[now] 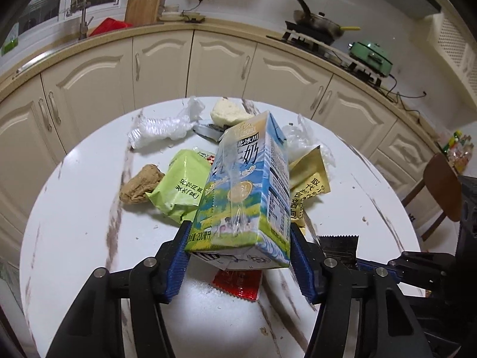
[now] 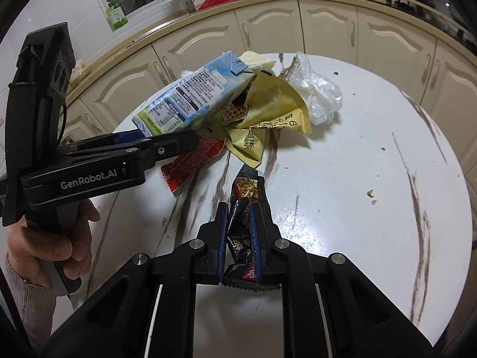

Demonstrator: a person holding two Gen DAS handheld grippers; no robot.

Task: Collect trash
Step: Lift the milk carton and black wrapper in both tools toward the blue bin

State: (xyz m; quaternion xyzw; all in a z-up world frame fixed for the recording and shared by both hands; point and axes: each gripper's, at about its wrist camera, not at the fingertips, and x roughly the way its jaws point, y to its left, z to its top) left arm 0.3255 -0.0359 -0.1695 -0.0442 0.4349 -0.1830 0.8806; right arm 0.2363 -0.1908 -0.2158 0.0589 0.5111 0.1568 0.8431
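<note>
Milk carton: clamped at its base between blue pads of left gripper, tilted, lifted off round marble-pattern table. Black snack wrapper: pinched tight in right gripper, just above tabletop. Step in hand, by judgement: pick-up done on both sides, carrying off pending. No bin in view. Remaining on table: green packet, yellow sachets, red sachet, crumpled clear plastic, bread pieces. Next move calls for locating the bin, releasing both.
</note>
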